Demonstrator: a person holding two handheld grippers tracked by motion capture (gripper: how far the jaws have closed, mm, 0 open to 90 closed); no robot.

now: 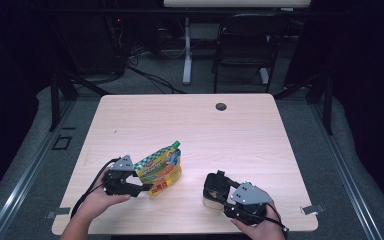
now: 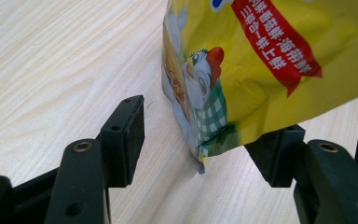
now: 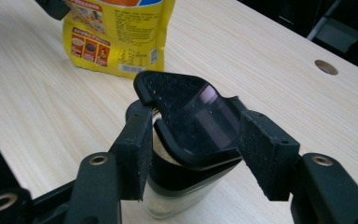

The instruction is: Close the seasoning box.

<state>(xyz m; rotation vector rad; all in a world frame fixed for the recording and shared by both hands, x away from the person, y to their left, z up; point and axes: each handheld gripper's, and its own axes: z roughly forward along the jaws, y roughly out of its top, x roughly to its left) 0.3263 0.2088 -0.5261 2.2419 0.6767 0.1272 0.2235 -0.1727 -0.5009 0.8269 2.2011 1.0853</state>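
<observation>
On the near half of the table (image 1: 190, 125), toward its left, a yellow spouted pouch (image 1: 160, 169) stands leaning, its green cap up and tipped toward the far right, so its long axis runs from the near-left base up to that cap. The left hand-held gripper (image 1: 142, 189) sits right at the pouch's lower near corner. In the left gripper view its jaws stand wide apart with the bottom seam of the pouch between them; the left pad (image 2: 129, 135) is clear of the foil, while the right one is half hidden behind the bag, so I cannot tell whether it touches. I would not call that a grip.

Well apart, toward the near right edge, the right hand-held gripper (image 1: 219, 196) straddles a clear jar with a black flip lid (image 3: 189, 140). The lid stands open and tilted, and the jaws flank it widely spread; they do not seem to clamp it, though the left pad looks very close to the rim.

The left hand is plainly the nearer one to the pouch, which lies straight ahead of its jaws; closing there would, I think, pinch the bottom corner across the pouch's thin side.
</observation>
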